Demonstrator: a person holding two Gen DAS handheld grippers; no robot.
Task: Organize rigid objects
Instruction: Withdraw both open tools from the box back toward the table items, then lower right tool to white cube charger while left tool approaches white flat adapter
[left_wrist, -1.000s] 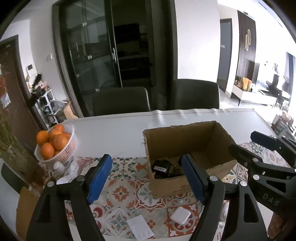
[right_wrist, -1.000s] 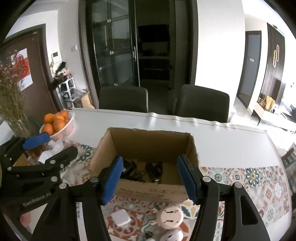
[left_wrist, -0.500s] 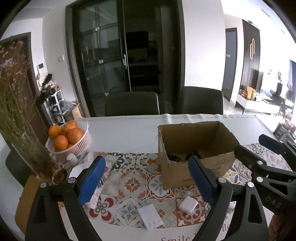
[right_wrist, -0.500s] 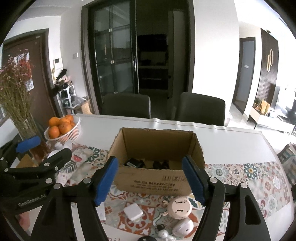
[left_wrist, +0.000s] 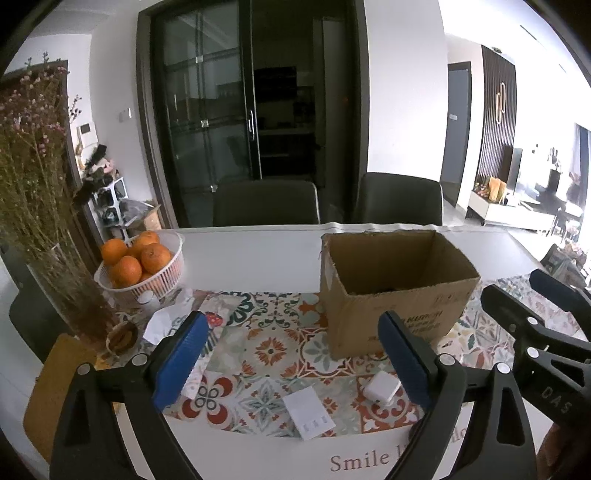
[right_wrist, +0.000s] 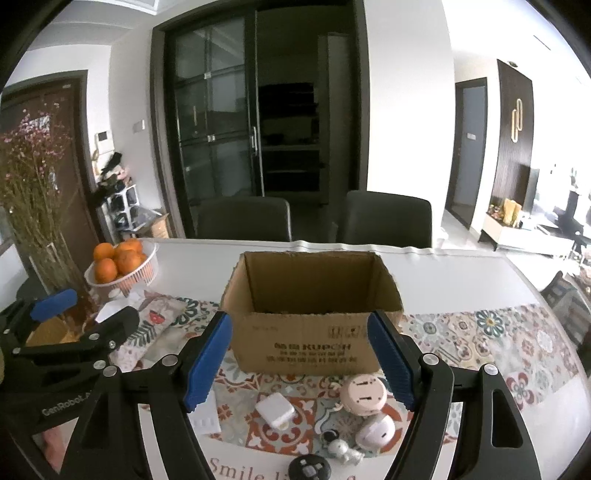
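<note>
Both your grippers have pulled back from the box (right_wrist: 310, 317) since a second ago, so its inside no longer shows and more of the patterned mat (left_wrist: 273, 347) lies in view. Your left gripper (left_wrist: 295, 354) has just been opening; its blue pads (left_wrist: 177, 362) stand spread with nothing between them, above the mat. Your right gripper (right_wrist: 299, 362) has also just been opening and is spread and empty, in front of the box's near wall.

From the left: one vase of dried flowers (left_wrist: 48, 229), one basket (left_wrist: 162, 273) of oranges, then the one open box, standing on the mat's far edge. White table (left_wrist: 251, 258) lies bare behind the box and to its right.

Between the box and the near table edge lie six loose pieces: one flat white panel (left_wrist: 308, 411), one white charger (right_wrist: 275, 408), one pink round socket (right_wrist: 364, 393), one white round piece (right_wrist: 375, 432), one small astronaut figure (right_wrist: 341, 450) and one black disc (right_wrist: 308, 469) at the very edge.
</note>
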